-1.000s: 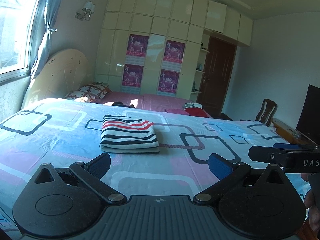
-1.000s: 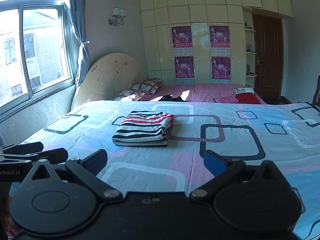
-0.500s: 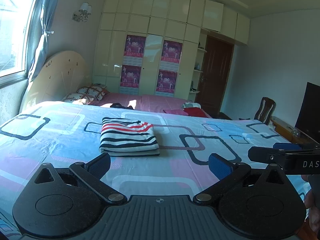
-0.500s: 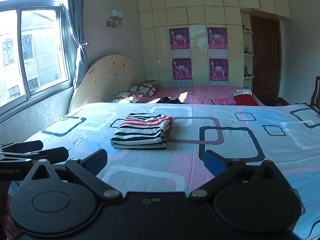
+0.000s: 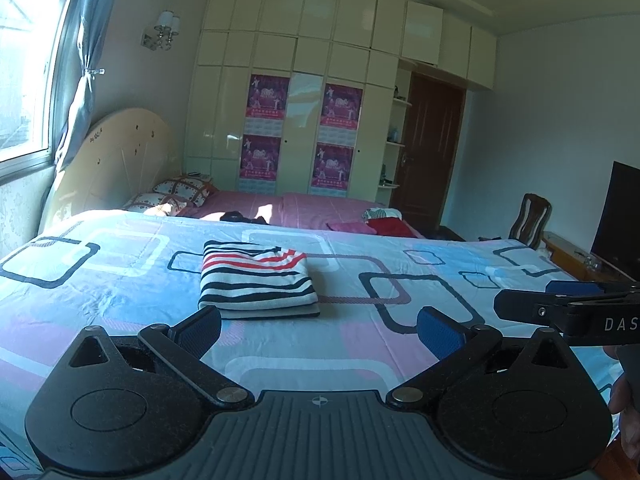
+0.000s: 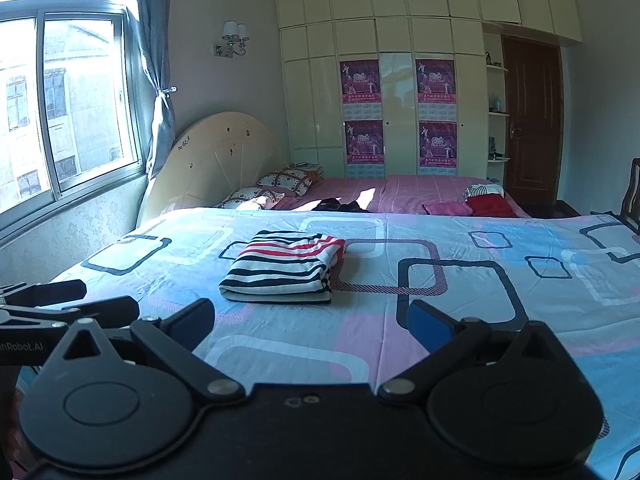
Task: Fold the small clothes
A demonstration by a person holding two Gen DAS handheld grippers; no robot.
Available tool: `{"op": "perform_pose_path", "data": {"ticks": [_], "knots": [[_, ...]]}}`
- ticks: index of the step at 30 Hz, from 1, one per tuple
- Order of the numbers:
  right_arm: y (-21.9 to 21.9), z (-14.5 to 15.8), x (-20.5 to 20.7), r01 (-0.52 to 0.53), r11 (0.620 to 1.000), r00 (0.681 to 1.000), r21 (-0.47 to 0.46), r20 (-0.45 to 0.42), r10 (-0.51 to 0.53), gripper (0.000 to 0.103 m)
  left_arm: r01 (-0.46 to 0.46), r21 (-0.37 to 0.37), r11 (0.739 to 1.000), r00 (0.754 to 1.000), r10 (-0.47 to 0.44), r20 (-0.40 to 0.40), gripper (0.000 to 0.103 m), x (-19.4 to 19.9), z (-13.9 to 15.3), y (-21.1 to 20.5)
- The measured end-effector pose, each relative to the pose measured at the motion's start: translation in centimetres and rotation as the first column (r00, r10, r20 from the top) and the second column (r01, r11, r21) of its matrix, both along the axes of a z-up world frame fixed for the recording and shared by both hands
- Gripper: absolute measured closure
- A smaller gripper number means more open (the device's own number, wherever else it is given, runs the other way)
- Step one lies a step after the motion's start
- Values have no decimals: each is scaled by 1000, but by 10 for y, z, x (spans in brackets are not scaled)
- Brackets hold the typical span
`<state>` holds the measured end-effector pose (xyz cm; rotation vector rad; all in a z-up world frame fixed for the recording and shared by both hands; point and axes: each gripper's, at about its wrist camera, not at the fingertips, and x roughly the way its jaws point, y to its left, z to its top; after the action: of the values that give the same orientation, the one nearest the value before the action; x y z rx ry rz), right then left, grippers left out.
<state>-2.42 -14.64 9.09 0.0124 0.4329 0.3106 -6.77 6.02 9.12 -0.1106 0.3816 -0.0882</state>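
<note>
One folded shirt [image 5: 258,278] lay on the bed [image 5: 120,288], at about 11 o'clock from the left claw [image 5: 318,330] and ahead of it, with bare sheet between them. In the right wrist view the same shirt [image 6: 284,268] sat at about 11 o'clock from the right claw [image 6: 312,326], also apart from it. The shirt was white with dark stripes and two or three red stripes near its far end. It was folded into a neat flat rectangle of several layers, and the layered edges showed along its near side.

Two claws were in view. Both stood wide open and held nothing, with their blue pads spread to either side of the patterned sheet. Neither touched the shirt.

Four purple posters [image 6: 360,82] hung on the cream wardrobe doors at 12 o'clock. Two pillows [image 6: 286,182] lay by the headboard at 11 o'clock. A small heap of other clothes [image 6: 490,202], red and striped, sat on the far pink bed at about 1 o'clock. One brown door [image 6: 532,120] stood at 2 o'clock, and one window [image 6: 68,112] at 9 o'clock.
</note>
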Motion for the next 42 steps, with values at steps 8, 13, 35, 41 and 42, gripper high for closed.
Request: {"op": "perform_pose_path", "data": {"ticks": [8, 13, 35, 41, 42], "knots": [[0, 1, -1, 0, 1000, 1000, -5, 6, 0, 0, 1, 5, 1000, 1000, -1, 6, 0, -1, 2, 0], [-1, 5, -2, 3, 1000, 1000, -9, 20, -3, 0, 8, 10, 1000, 1000, -9, 16, 0, -2, 4, -4], [-4, 1, -2, 16, 999, 1000, -36, 18, -15, 0, 0, 3, 1000, 1000, 0, 26, 0, 1, 6, -5], [-4, 1, -1, 15, 999, 1000, -36, 21, -14, 0, 13, -1, 1000, 1000, -13, 18, 0, 3, 6, -5], [-4, 1, 0, 14, 999, 1000, -37, 21, -13, 0, 14, -5, 1000, 1000, -14, 17, 0, 3, 6, -5]]}}
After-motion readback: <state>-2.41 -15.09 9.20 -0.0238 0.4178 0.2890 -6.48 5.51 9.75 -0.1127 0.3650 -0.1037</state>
